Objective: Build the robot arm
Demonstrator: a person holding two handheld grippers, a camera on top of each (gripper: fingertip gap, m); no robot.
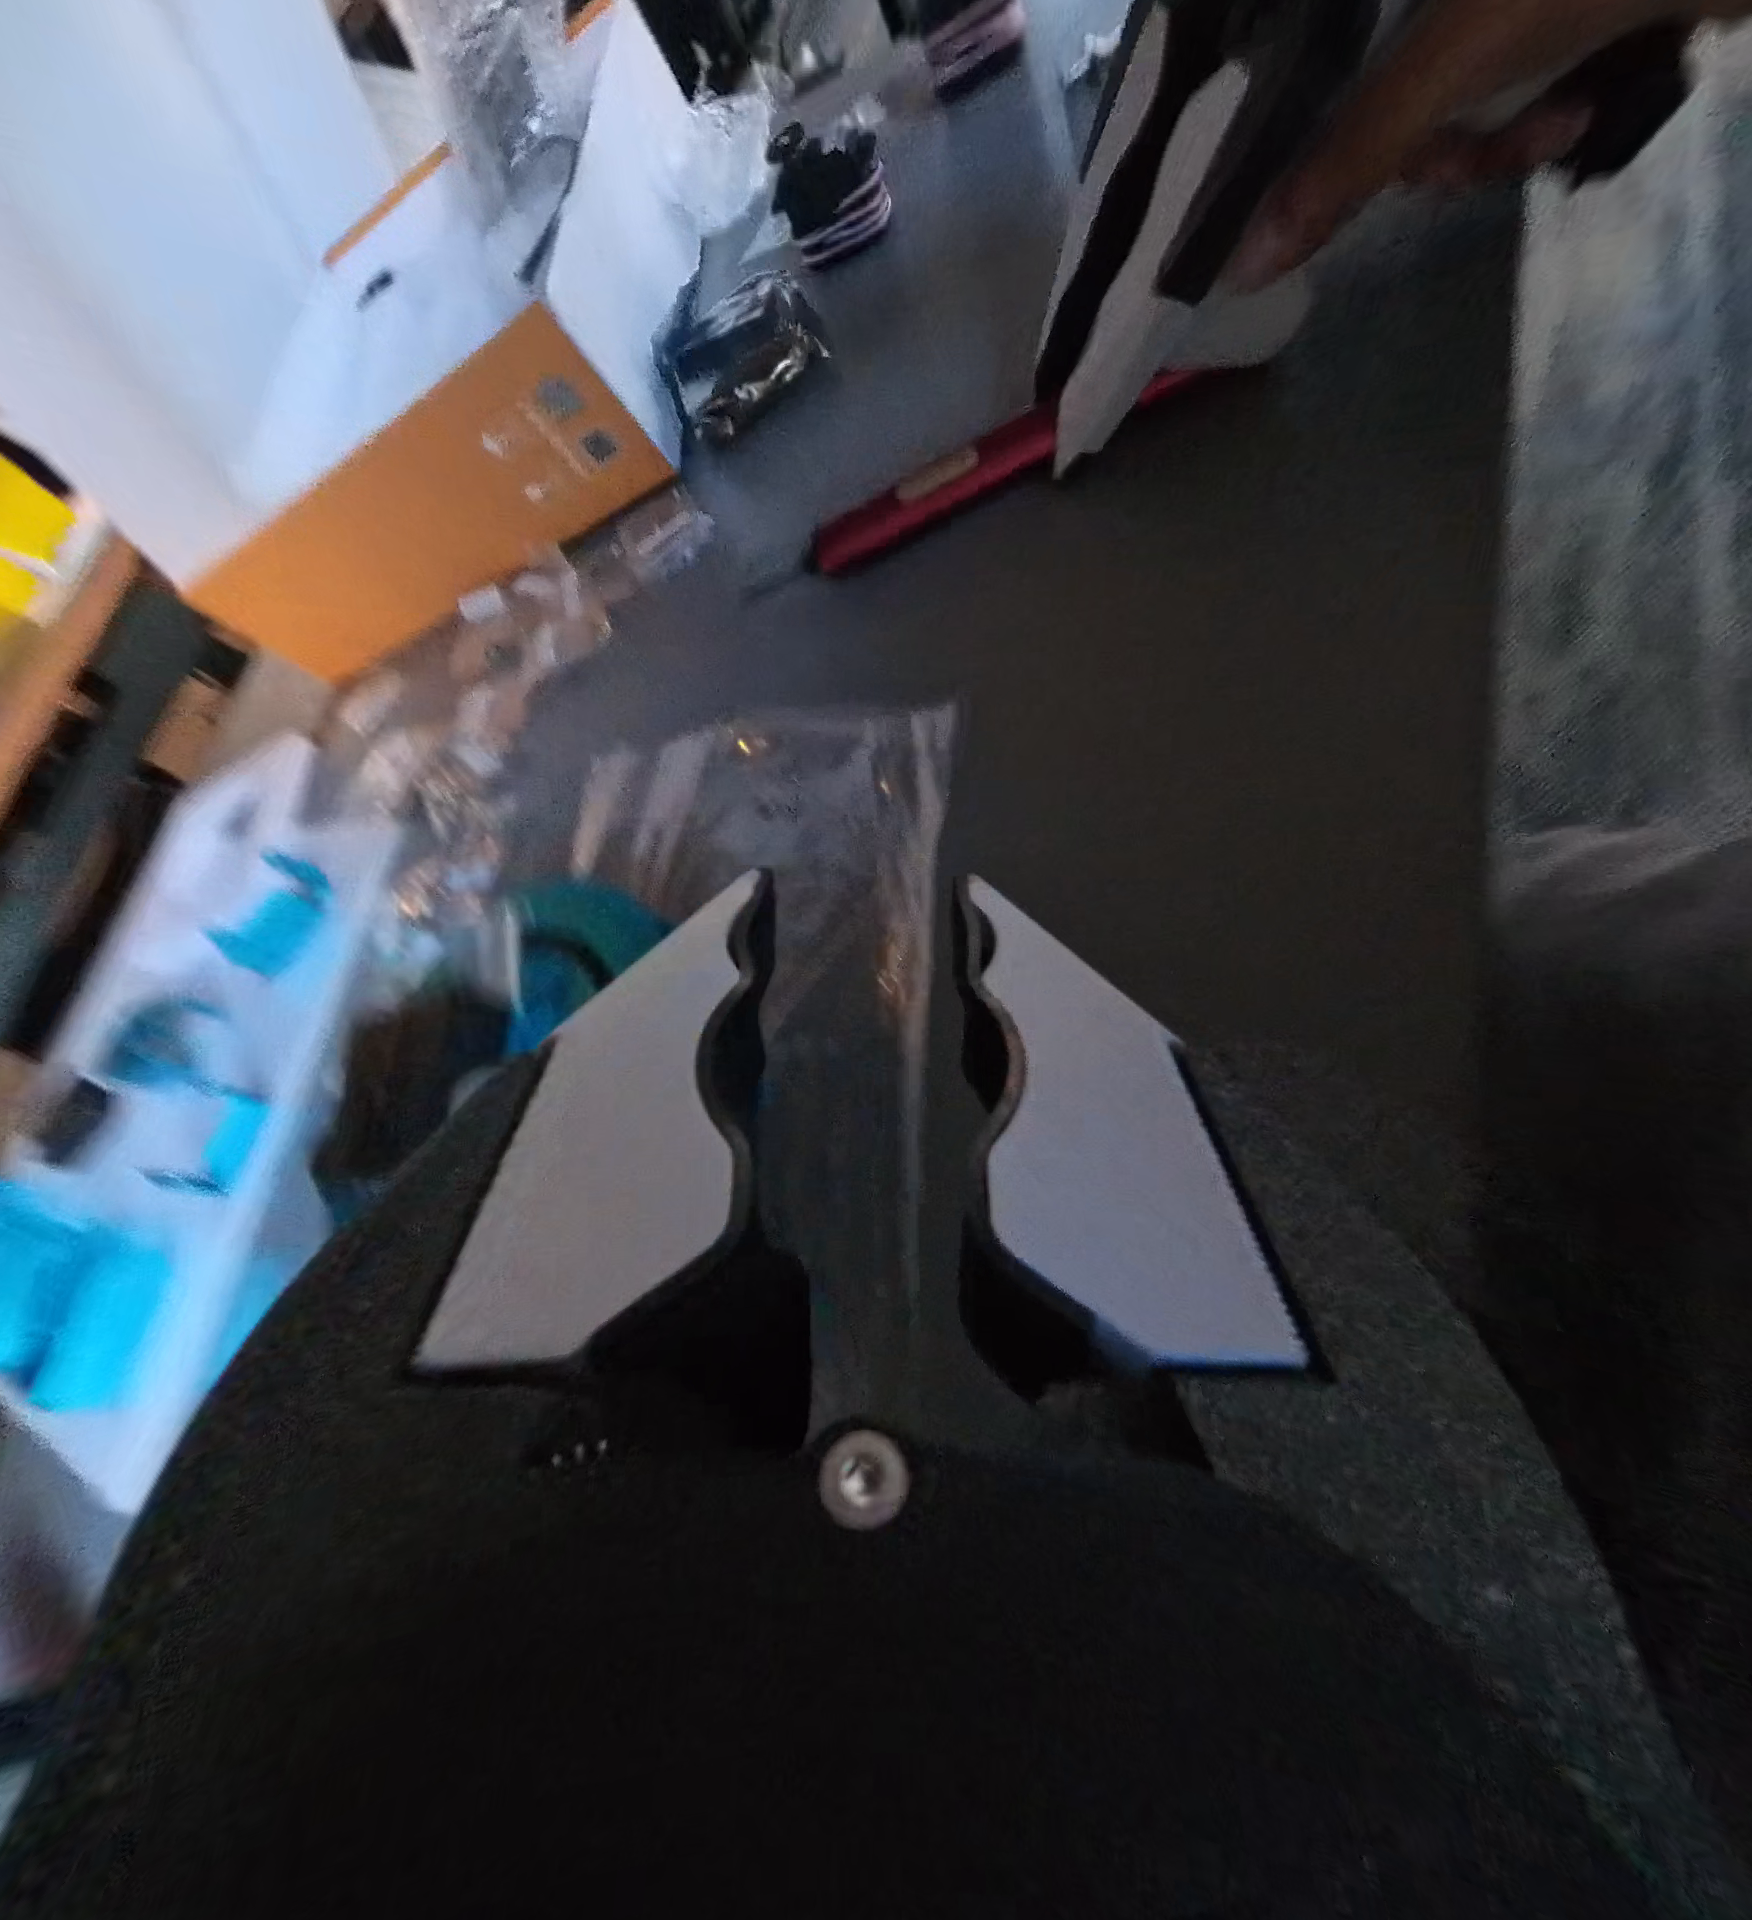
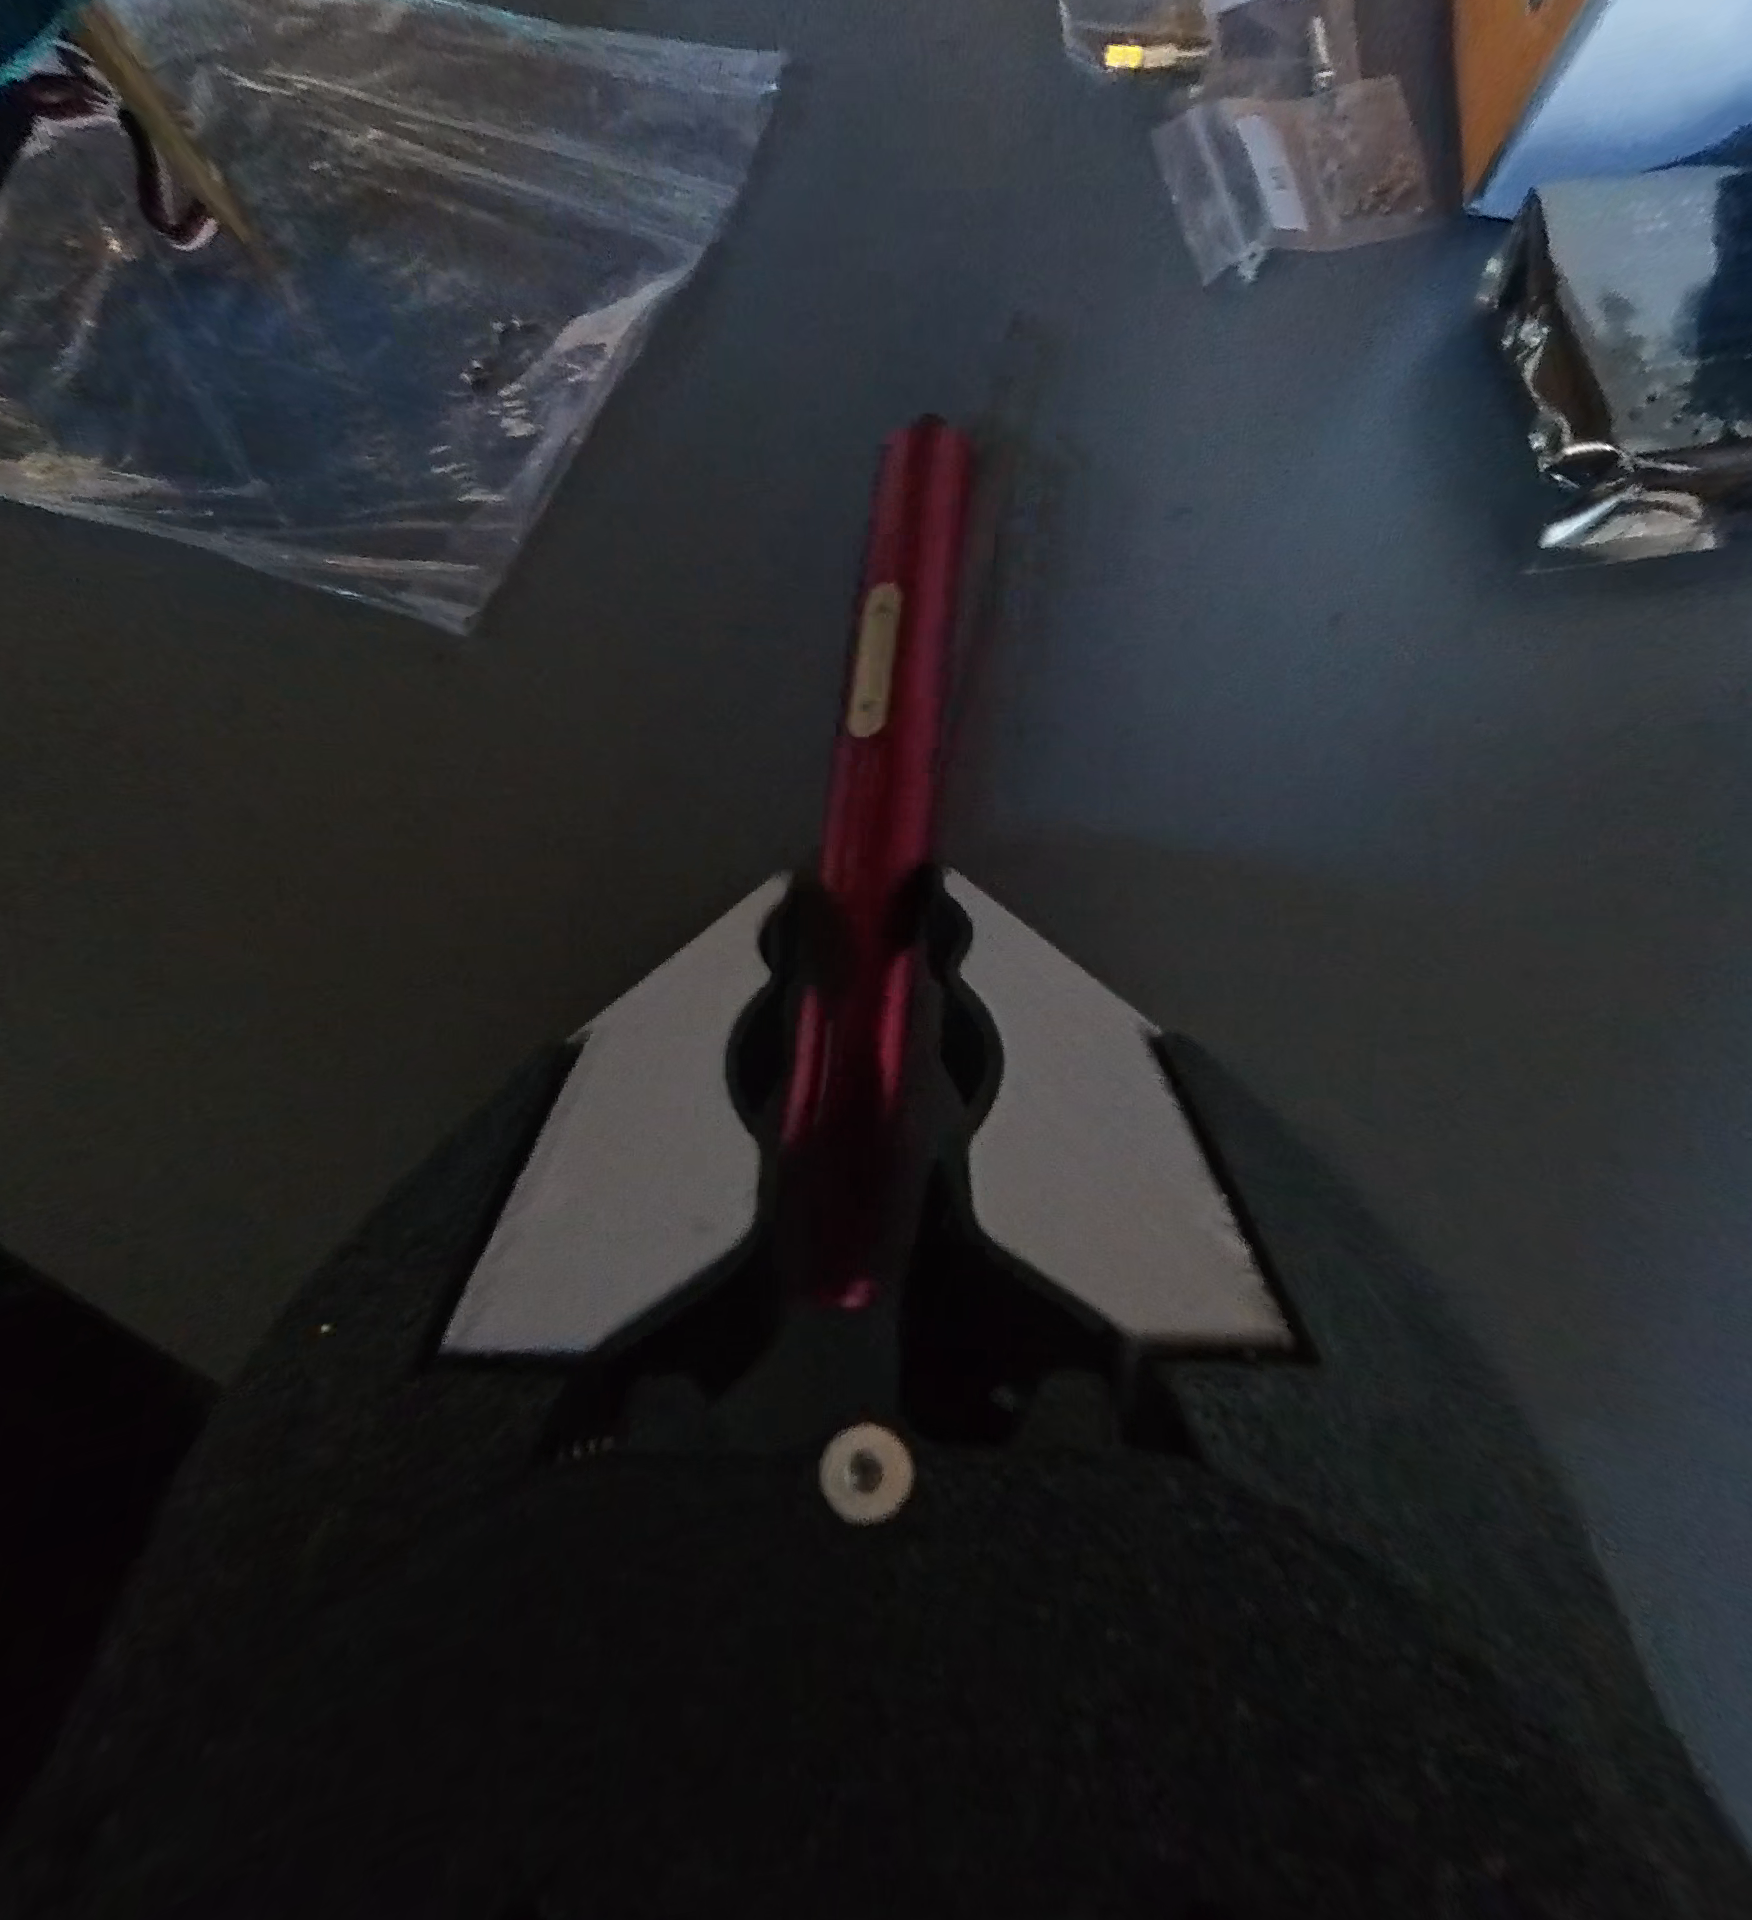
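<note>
The red pen-shaped tool (image 2: 887,665) is taken as the landmark; in the right wrist view it is clamped lengthwise between the jaws of the right gripper (image 2: 864,894), the jaws closed narrow on its rear half, so the slim dark tip is left projecting forward over the dark grey table (image 2: 1267,935); held along the finger axis, probably so the tip can be aimed like a handheld driver; whether the tip touches the table cannot be told through the blur; a pale oblong inlay is seen on the barrel, ahead of the fingertips. To the left of the tool and beyond it a clear zip bag (image 2: 352,312) lies flat on the table, thin sticks inside; to the right of the tool and beyond, small clear packets (image 2: 1287,177) and a crinkled silver foil bag (image 2: 1661,384) lie well apart from it. In the left wrist view the left gripper (image 1: 864,883) is seen with jaws set at a narrow gap, the same clear zip bag (image 1: 799,831) showing between and beyond the fingers; whether the film is actually pinched cannot be told; the tool (image 1: 965,478) is seen well beyond that bag, carried by the right gripper (image 1: 1090,416) with a person's hand (image 1: 1423,114) above it. Left of the tool an orange-and-white box (image 1: 415,520) stands at the table edge.
</note>
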